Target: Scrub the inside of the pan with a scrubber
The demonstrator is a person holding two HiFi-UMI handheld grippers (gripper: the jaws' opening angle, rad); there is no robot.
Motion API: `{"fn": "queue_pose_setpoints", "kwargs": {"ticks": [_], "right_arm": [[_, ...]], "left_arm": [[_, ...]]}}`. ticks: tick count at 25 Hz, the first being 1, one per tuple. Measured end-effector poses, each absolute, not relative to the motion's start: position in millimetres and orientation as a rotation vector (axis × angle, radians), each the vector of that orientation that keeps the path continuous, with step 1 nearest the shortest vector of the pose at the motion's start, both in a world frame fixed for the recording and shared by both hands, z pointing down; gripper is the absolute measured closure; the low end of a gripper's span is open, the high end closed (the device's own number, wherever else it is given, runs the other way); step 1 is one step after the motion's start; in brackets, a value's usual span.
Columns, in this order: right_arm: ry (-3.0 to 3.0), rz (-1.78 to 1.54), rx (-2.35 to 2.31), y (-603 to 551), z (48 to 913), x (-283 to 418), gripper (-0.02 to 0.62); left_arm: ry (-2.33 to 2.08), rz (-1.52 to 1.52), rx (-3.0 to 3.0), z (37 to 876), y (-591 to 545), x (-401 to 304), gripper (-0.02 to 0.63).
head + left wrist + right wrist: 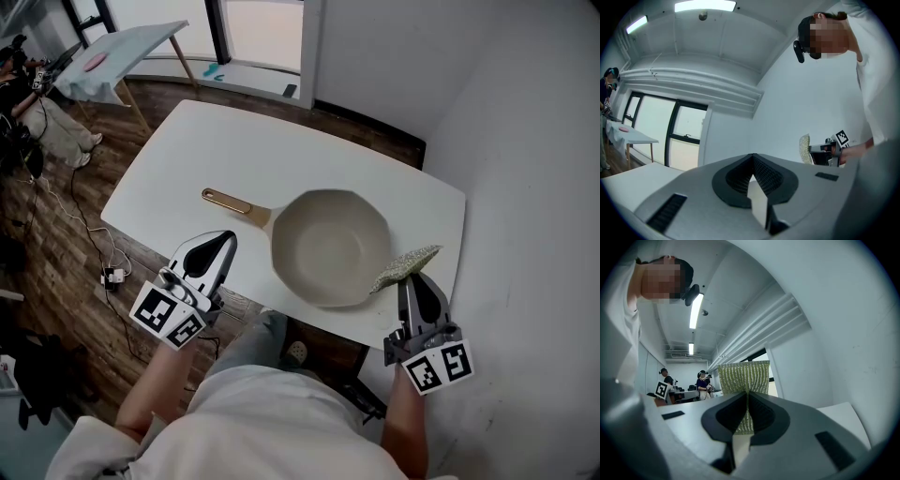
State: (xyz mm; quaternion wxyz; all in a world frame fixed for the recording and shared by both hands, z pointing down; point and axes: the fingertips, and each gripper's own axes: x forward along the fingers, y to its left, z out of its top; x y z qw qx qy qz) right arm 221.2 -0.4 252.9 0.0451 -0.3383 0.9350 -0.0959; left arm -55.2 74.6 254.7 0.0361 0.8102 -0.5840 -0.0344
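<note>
A cream pan (328,246) with a gold handle (231,203) sits on the white table (234,150), its handle pointing left. My right gripper (410,281) is shut on a green-and-silver scrubber (405,266), held beside the pan's right rim. In the right gripper view the scrubber (743,378) stands upright, pinched between the jaws. My left gripper (228,240) is shut with nothing in it, hovering at the table's near edge just left of the pan and below its handle. The left gripper view shows its closed jaws (753,156) and the scrubber (805,148) in the distance.
A white wall (525,141) rises close along the table's right side. Wooden floor with cables (75,225) lies to the left, and another table (122,52) stands at the far left. People stand in the background of the right gripper view.
</note>
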Motion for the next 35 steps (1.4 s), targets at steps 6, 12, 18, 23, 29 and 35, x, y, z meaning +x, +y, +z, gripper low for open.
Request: {"fn": "queue_pose_setpoints", "kwargs": {"ticks": [6,12,18,23,29,35], "right_arm": [[2.819,-0.298,-1.072,-13,248,210,0.569],[2.804,-0.287,-1.113,-26,241,189,0.569],[2.791,-0.251,-1.155,-42,232,169,0.569],[2.779,-0.256,-1.205,-54,234,156,0.569],[2.751,-0.238,-1.262,-68,234,138,0.569],[2.722,-0.265,-1.35,-78,247,131,0.569]], "left_arm": [[-1.747,-0.108,2.526,256,53,-66,0.595],[-1.645,-0.167,2.581,253,29,-85,0.595],[-1.622,-0.205,2.599,249,2,-110,0.595],[-1.593,-0.15,2.637,255,-15,-124,0.595],[-1.471,-0.14,2.722,263,-36,-131,0.594],[-1.343,-0.108,2.787,274,-60,-133,0.594]]}}
